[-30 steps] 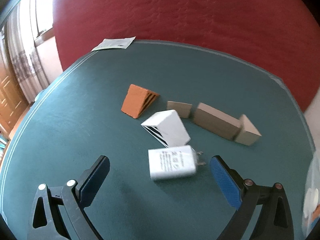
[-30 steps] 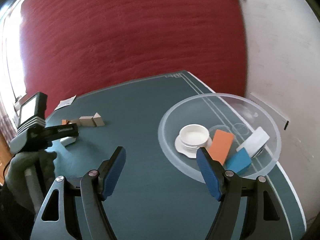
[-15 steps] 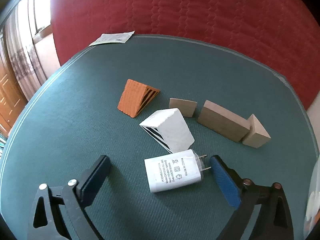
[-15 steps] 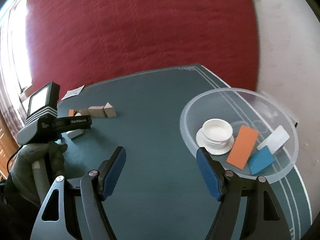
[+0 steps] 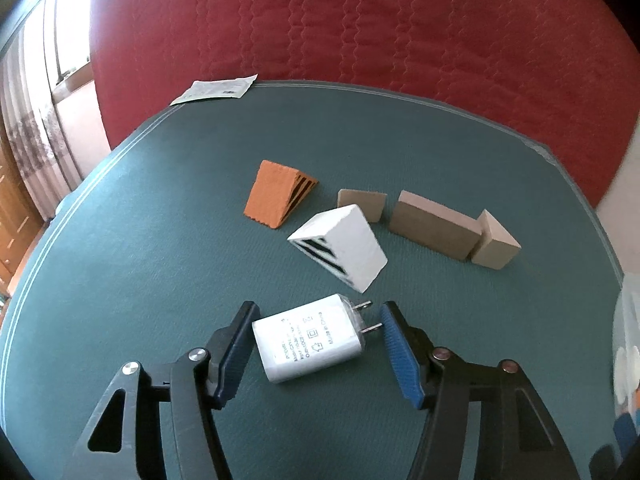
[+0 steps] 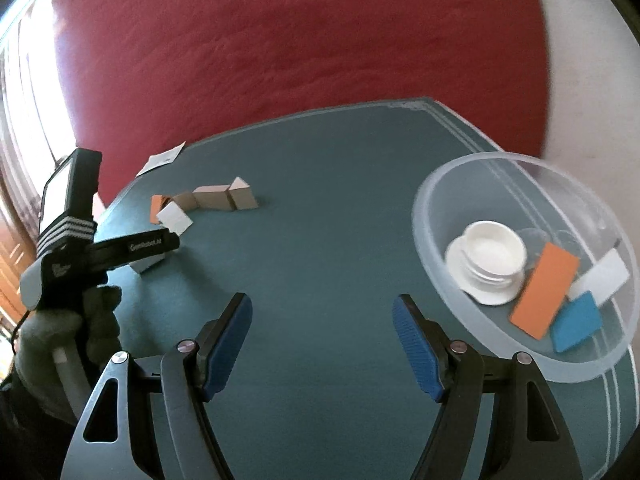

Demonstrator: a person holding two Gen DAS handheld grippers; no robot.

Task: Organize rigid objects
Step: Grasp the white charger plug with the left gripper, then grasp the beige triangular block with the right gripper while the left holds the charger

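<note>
The left claw [image 6: 160, 246] hides most of the white charger [image 6: 146, 265]; its label [image 5: 306, 340] is illegible.

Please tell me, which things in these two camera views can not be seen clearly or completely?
- Left wrist view: the clear bowl is cut off by the right edge and blurred.
- Left wrist view: the small print on the white charger is too small to read fully.
- Right wrist view: the charger is mostly hidden behind the left gripper.
- Right wrist view: the orange wedge is partly covered by the white block.
</note>
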